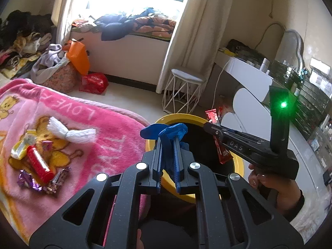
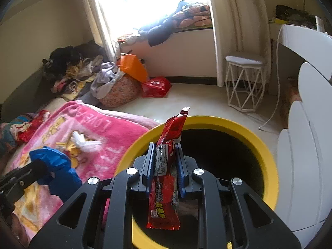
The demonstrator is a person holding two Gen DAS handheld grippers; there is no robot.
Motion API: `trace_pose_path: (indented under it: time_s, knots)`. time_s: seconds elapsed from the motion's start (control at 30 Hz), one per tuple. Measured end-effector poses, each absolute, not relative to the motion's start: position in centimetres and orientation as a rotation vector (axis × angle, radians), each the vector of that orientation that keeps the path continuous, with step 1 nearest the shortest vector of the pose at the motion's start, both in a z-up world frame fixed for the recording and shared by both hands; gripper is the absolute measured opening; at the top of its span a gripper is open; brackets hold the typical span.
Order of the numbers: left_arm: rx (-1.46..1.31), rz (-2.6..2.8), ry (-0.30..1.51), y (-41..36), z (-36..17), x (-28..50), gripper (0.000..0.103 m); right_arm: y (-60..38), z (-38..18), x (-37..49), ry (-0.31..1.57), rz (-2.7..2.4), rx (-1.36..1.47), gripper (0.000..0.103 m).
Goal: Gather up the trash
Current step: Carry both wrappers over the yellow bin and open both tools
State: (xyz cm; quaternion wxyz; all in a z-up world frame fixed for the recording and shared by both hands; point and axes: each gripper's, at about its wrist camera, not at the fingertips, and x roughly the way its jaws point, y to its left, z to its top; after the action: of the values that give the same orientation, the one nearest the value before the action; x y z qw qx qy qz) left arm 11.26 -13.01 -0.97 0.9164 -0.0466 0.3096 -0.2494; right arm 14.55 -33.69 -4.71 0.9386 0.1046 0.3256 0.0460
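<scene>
In the left wrist view my left gripper [image 1: 167,143] is shut on a crumpled blue glove [image 1: 166,131], held over the near rim of a yellow-rimmed bin [image 1: 176,116] with a dark inside. My right gripper [image 2: 165,148] is shut on a red snack wrapper [image 2: 167,166] that hangs above the bin's rim [image 2: 228,124]. That gripper [image 1: 209,127] and its wrapper [image 1: 223,154] also show over the bin in the left wrist view. On the pink blanket [image 1: 108,137] lie a white tissue twist [image 1: 70,132], a red tube [image 1: 39,164], purple wrappers [image 1: 27,180] and a pale wrapper [image 1: 20,147].
A white wire stool [image 1: 182,91] stands on the floor behind the bin, and a white dresser [image 1: 249,78] is at the right. A laundry basket [image 1: 60,76], an orange bag [image 1: 78,58] and a red bag [image 1: 94,83] sit by the window seat. A hand [image 1: 267,184] holds the right gripper.
</scene>
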Motion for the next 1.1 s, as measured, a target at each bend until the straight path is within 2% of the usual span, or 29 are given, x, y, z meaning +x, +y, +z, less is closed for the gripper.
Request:
trace_pose_path:
  time_s: [1.0, 1.07, 1.1]
  knots:
    - [-0.005, -0.598, 0.767, -21.2, -6.1, 16.4, 0.006, -39.4, -8.3, 15.7, 0.735, -0.037, 0.28, 0.022]
    - [-0.009, -0.591, 0.771, -21.4, -6.3, 16.9, 0.011, -39.5, -8.3, 15.7, 0.736, -0.038, 0.283, 0.022]
    - [-0.016, -0.588, 0.773, -21.3, -6.4, 17.0, 0.021, -39.6, -8.3, 15.7, 0.735, -0.038, 0.283, 0.022]
